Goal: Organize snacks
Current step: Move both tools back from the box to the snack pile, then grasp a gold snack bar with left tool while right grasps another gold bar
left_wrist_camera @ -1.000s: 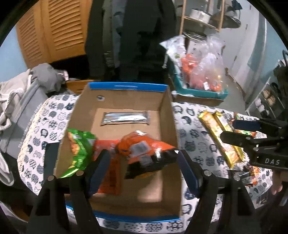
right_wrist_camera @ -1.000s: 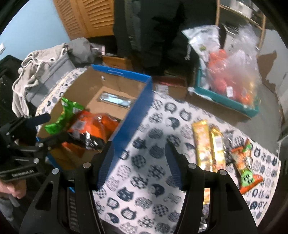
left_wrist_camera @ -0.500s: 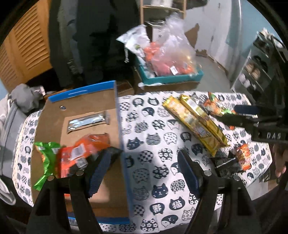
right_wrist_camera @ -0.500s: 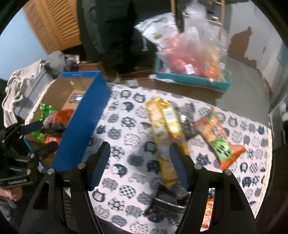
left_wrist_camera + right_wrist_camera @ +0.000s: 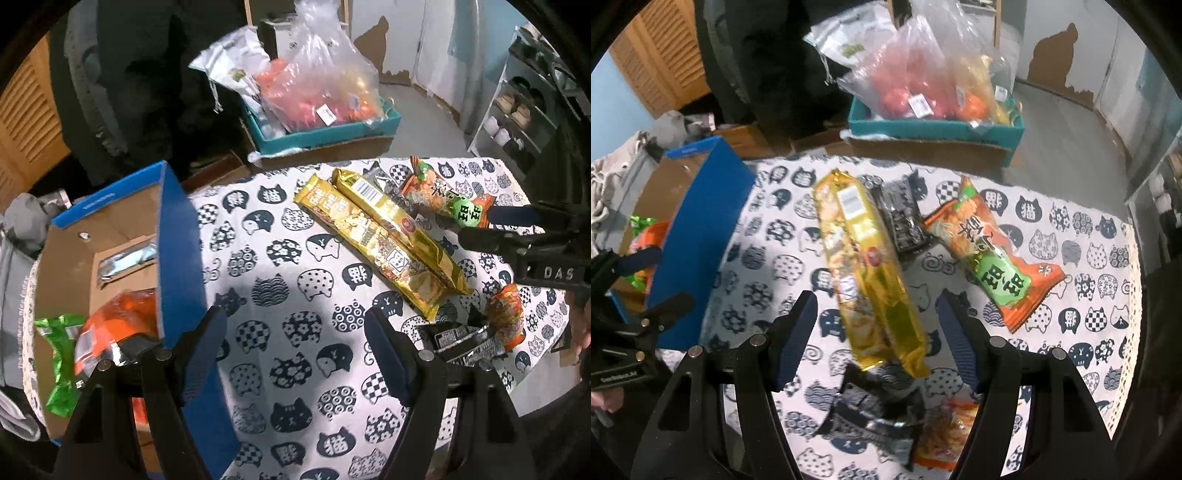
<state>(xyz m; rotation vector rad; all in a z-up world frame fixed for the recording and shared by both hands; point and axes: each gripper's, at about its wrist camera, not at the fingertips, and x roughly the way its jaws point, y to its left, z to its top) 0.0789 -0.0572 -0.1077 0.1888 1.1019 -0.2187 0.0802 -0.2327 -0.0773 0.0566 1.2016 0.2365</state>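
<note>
My left gripper (image 5: 295, 332) is open and empty above the cat-print cloth (image 5: 280, 280), just right of the blue wall of the cardboard box (image 5: 177, 236). The box holds a silver packet (image 5: 125, 258), an orange bag (image 5: 122, 321) and a green packet (image 5: 59, 354). My right gripper (image 5: 877, 306) is open above the near end of two long gold packets (image 5: 864, 266), without touching them. Beside these lie a black packet (image 5: 901, 218) and an orange-and-green snack bag (image 5: 990, 258). A dark packet (image 5: 875, 410) and a small orange packet (image 5: 945, 428) lie under the right gripper's fingers.
Behind the table stands a teal tray (image 5: 325, 133) with plastic bags of produce. A dark coat (image 5: 140, 74) hangs behind the box. A heap of clothes (image 5: 620, 177) lies at the left, and a shelf unit (image 5: 517, 110) stands at the right. The cloth's right edge (image 5: 1134, 280) is near the snack bag.
Both grippers have swung to the right, away from the box and over the cloth with the loose snacks. The right gripper's jaws have widened a little.
</note>
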